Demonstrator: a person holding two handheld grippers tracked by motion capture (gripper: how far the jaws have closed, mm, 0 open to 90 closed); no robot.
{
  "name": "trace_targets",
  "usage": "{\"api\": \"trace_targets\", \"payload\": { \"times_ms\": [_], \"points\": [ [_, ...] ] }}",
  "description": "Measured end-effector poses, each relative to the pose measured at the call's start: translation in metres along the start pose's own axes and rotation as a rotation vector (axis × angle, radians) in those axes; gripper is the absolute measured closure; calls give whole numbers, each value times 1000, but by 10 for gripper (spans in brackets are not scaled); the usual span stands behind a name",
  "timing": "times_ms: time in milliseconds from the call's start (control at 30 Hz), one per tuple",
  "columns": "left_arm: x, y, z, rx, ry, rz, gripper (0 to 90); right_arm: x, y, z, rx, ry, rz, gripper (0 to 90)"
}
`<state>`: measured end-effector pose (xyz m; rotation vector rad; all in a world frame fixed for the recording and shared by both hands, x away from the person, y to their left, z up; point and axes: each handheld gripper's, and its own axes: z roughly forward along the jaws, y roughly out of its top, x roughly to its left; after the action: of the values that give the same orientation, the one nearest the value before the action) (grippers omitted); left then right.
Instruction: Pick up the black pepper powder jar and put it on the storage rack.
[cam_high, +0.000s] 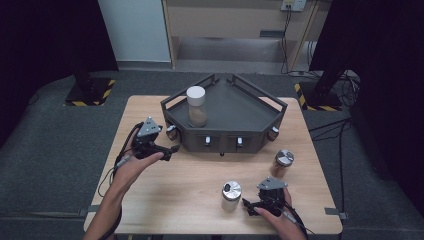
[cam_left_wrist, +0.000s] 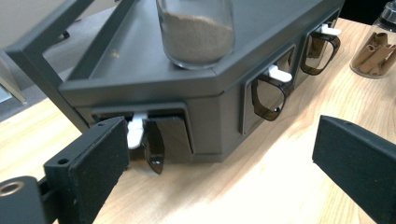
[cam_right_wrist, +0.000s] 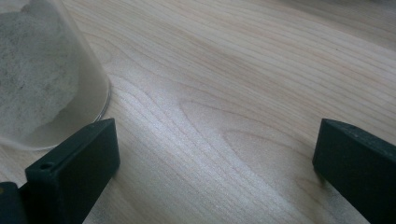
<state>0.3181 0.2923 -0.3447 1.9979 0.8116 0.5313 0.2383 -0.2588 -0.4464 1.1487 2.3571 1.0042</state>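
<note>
Right gripper (cam_high: 248, 204) low at 6 o'clock on the table (cam_high: 190, 200), jaws wide apart and empty, silver-lidded jar of pale powder (cam_high: 231, 195) just beside it at 9 o'clock. Left gripper (cam_high: 172, 149) jaws wide, empty, near the dark rack (cam_high: 260, 120) front-left corner. White-lidded jar (cam_high: 196, 106) stands on the rack; cinnamon jar (cam_high: 283, 163) at 4 o'clock.

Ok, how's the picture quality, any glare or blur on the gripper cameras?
Right gripper view: pale sheen across the light wooden table; the clear glass jar of white powder is soft and close. Left gripper view: the dark grey metal rack is sharp. High view: dark surroundings, table evenly lit.
</note>
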Motion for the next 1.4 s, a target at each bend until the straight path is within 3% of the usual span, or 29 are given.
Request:
{"api": "trace_targets", "payload": {
  "times_ms": [500, 1400],
  "points": [
    [-21, -29, 0, 57, 14, -3, 22, 0, 0, 0, 0, 0, 0, 5],
    [-37, -65, -5, 113, 16, -56, 21, 0, 0, 0, 0, -1, 1, 5]
  ]
}}
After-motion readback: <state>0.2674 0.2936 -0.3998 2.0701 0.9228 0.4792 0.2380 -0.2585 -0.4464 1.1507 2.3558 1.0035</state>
